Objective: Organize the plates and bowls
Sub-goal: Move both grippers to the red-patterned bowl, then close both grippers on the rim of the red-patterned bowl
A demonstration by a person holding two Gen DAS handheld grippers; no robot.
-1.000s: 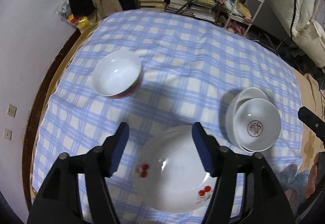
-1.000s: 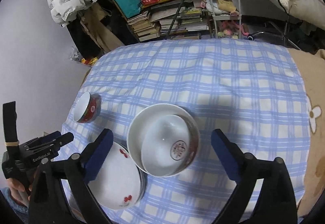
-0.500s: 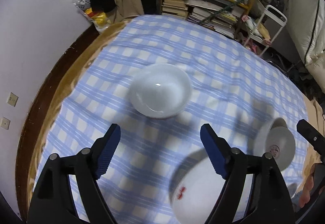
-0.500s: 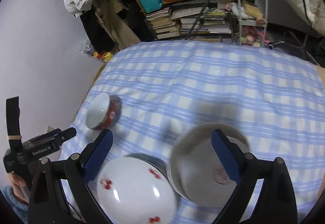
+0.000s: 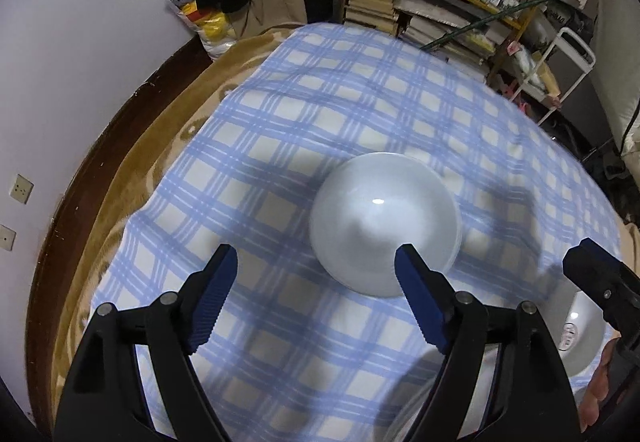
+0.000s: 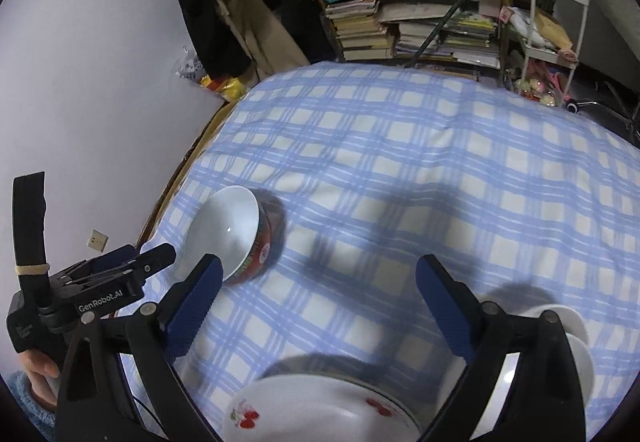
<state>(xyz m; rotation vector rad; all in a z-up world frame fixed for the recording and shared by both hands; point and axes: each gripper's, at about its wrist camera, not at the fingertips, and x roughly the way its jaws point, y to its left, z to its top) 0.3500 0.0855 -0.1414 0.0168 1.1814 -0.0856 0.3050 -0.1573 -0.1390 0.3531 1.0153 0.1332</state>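
Red outside of the bowl (image 6: 236,234) shows only in the right wrist view; left view shows white inside. Both the left gripper (image 5: 316,270) and right gripper (image 6: 320,274) gape wide, holding nothing; the cherry plate (image 6: 320,410) lies below.

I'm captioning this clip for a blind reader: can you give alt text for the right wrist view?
The open right gripper, holding nothing, points down at a blue-and-white checked tablecloth. A red-sided bowl with a white inside sits to its left, a white cherry-print plate lies at the bottom edge, and the left gripper shows at far left.
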